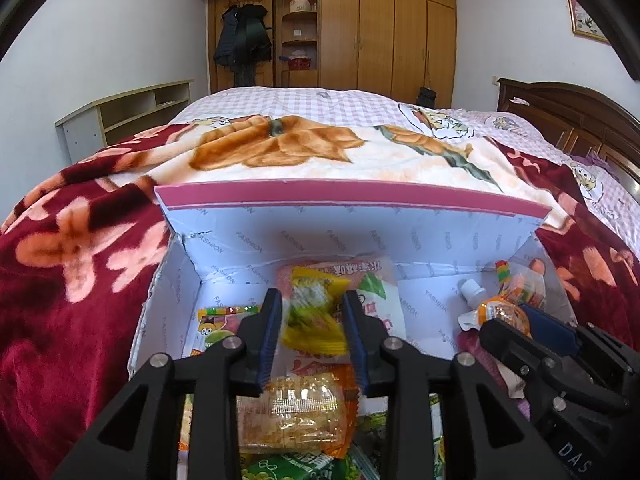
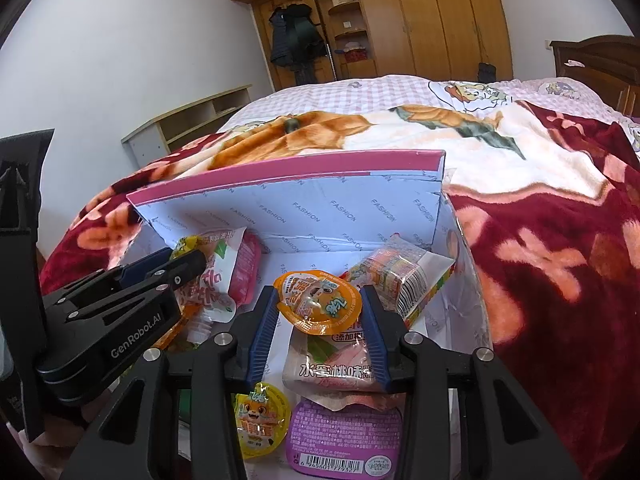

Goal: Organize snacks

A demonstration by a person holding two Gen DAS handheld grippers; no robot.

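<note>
An open white box (image 1: 320, 236) with a pink rim lies on the bed and holds several snack packs. My left gripper (image 1: 312, 320) hangs over its middle. A yellow snack packet (image 1: 312, 312) shows blurred between the blue pads, which do not seem to press on it. My right gripper (image 2: 320, 320) is shut on an orange jelly cup (image 2: 320, 302) above the box's (image 2: 304, 216) right half. In the right wrist view the left gripper (image 2: 184, 258) is at the left, beside a pink and white peach bag (image 2: 224, 276).
Under the right gripper lie a peach pack (image 2: 332, 368), a purple cup (image 2: 344, 436) and a yellow cup (image 2: 262, 420). A striped candy pack (image 2: 404, 280) leans in the far right corner. A red floral blanket (image 1: 80, 272) surrounds the box. Wardrobes stand behind the bed.
</note>
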